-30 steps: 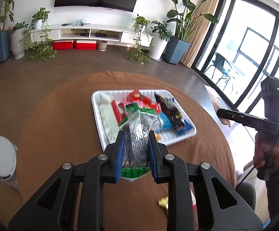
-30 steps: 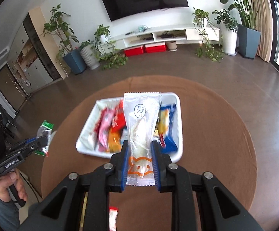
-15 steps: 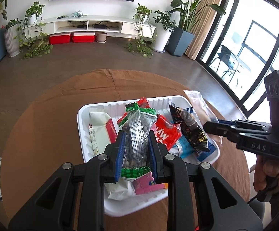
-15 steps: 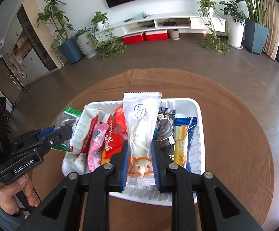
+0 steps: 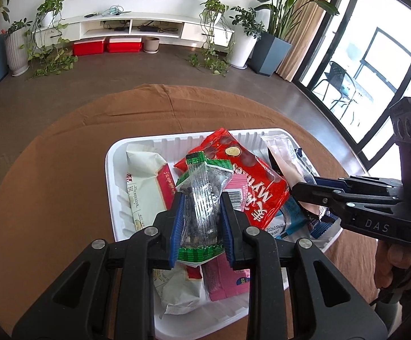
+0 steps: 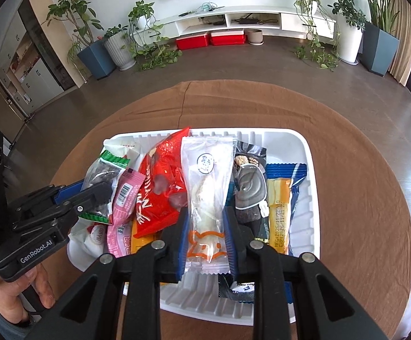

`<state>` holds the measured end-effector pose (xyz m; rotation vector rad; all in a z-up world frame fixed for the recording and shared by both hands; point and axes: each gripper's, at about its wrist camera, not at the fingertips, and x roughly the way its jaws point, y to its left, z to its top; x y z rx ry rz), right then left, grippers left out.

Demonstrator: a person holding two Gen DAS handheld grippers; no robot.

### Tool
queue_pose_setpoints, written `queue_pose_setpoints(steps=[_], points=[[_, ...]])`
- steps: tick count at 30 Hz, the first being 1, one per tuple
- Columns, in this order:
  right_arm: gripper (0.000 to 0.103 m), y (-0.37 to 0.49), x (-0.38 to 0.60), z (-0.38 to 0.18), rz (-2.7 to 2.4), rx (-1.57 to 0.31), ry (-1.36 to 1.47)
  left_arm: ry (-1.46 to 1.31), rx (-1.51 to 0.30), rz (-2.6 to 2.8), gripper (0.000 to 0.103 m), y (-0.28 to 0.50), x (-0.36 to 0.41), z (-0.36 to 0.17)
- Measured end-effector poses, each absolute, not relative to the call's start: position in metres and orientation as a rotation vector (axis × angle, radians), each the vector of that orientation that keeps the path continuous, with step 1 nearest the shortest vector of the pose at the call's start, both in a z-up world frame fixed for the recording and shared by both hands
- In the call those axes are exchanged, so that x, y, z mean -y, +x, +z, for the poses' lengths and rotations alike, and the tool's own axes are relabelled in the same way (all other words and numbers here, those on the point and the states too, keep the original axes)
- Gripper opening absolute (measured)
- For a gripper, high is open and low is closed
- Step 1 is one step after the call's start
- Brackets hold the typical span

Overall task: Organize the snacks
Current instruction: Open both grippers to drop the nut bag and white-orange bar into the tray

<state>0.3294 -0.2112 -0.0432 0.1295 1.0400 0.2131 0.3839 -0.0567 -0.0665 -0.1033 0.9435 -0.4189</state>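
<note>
Snacks: left gripper [image 5: 201, 212] was clamped on a green-edged clear packet [image 5: 204, 195], right gripper [image 6: 207, 232] clamped on a white packet [image 6: 207, 192], both over the white tray [image 6: 309, 170] w/ other snacks. Best: lower each flat into a gap, then let go; don't snag the red bag [image 5: 248, 181].

Left gripper [image 5: 201, 225]: black angular frame, ribbed blue pads [image 5: 177, 223], round silver screws; side marked "GenRobot.AI". Right gripper [image 6: 207, 233]: same build; side marked "DAS", green light at 3 o'clock. Bare-skinned hands [image 6: 21, 291] on black handles, grey sleeve, thin black cable.
</note>
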Motion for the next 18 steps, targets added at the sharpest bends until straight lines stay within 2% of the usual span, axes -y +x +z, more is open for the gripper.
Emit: queue_pose_setpoints(steps=[5, 8, 10, 12, 18], points=[[0.029, 0.331, 0.21, -0.045, 0.21, -1.043, 0.127, -0.094, -0.946, -0.408, 0.028, 0.384, 0.057, -0.07], [0.031, 0.332, 0.211, -0.046, 0.213, -1.045, 0.118, -0.09, -0.943, -0.402, 0.034, 0.379, 0.056, -0.068], [0.033, 0.332, 0.211, -0.046, 0.216, -1.046, 0.114, -0.088, -0.938, -0.401, 0.048, 0.378, 0.057, -0.066], [0.036, 0.33, 0.21, -0.047, 0.216, -1.043, 0.112, -0.077, -0.934, -0.403, 0.054, 0.375, 0.059, -0.064], [0.044, 0.329, 0.208, -0.046, 0.213, -1.032, 0.11, -0.06, -0.913, -0.401, 0.055, 0.366, 0.06, -0.054]])
